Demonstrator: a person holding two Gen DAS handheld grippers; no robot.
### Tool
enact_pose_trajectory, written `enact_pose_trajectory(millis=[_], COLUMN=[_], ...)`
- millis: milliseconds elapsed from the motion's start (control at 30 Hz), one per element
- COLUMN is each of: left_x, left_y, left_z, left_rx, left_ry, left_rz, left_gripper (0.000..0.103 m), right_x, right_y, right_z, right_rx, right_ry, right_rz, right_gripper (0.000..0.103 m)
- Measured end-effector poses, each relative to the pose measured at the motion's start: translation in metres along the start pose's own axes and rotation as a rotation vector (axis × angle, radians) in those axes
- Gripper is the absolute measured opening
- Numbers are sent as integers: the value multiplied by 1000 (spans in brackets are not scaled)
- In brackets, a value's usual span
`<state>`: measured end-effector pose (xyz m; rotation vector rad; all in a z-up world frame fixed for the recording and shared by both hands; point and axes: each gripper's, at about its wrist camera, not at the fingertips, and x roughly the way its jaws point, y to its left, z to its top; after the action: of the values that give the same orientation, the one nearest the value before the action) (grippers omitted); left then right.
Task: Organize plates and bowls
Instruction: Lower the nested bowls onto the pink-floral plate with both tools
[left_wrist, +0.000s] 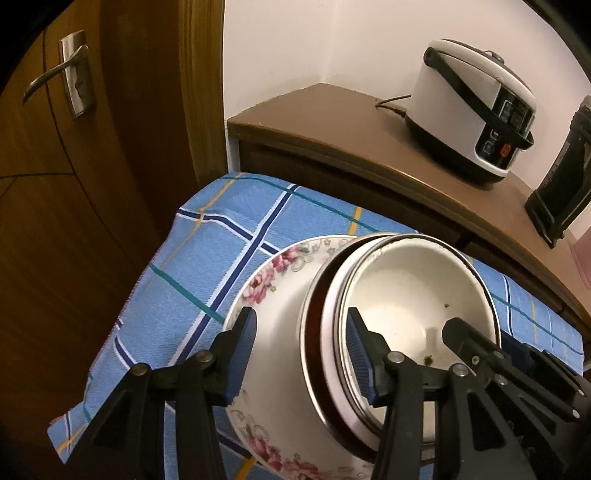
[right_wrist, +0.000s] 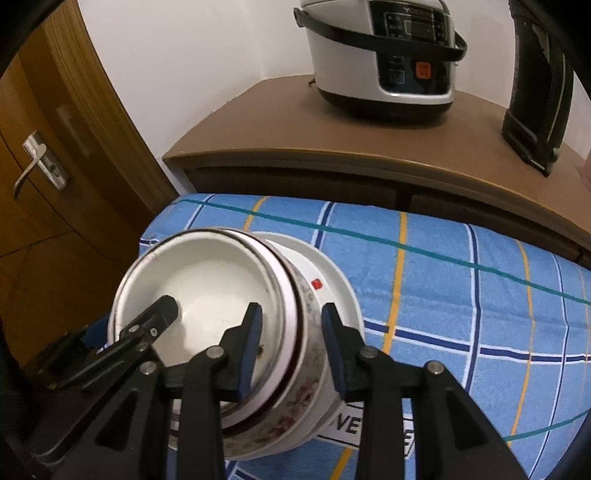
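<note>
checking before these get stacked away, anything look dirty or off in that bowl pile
The top bowl has a few small dark specks on its white inside, near the left claw, so it may not be clean. The stack of bowls sits off-centre on the white plate. Nothing looks cracked or spilled.

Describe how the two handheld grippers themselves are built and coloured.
Both look alike. The left gripper and the right gripper have black plastic linkage arms joined by round silver pivot pins, ending in flat fingers faced with ribbed dark blue pads. No cables, markings or sleeves show.
</note>
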<state>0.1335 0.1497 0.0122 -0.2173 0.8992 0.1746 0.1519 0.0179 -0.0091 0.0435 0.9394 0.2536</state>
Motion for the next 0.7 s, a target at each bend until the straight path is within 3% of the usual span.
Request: enact_pose_trajectory(millis=[233,500,700], left_x=[1,-13,-23], left_y=[0,6,6], left_z=[0,3,4], left_rx=[-6,-37,-20], left_ry=[5,-25,-49], left_rz=[-8,-13,-10], left_gripper=[54,58,60], right_x=[-4,-17,-23], right_y=[-3,0,-4], right_z=[-2,-3,-6], right_rx=[-12,-10,33], right_ry=[-11,-54,-73], right_rz=[-38,-11,4], right_gripper=[35,37,46])
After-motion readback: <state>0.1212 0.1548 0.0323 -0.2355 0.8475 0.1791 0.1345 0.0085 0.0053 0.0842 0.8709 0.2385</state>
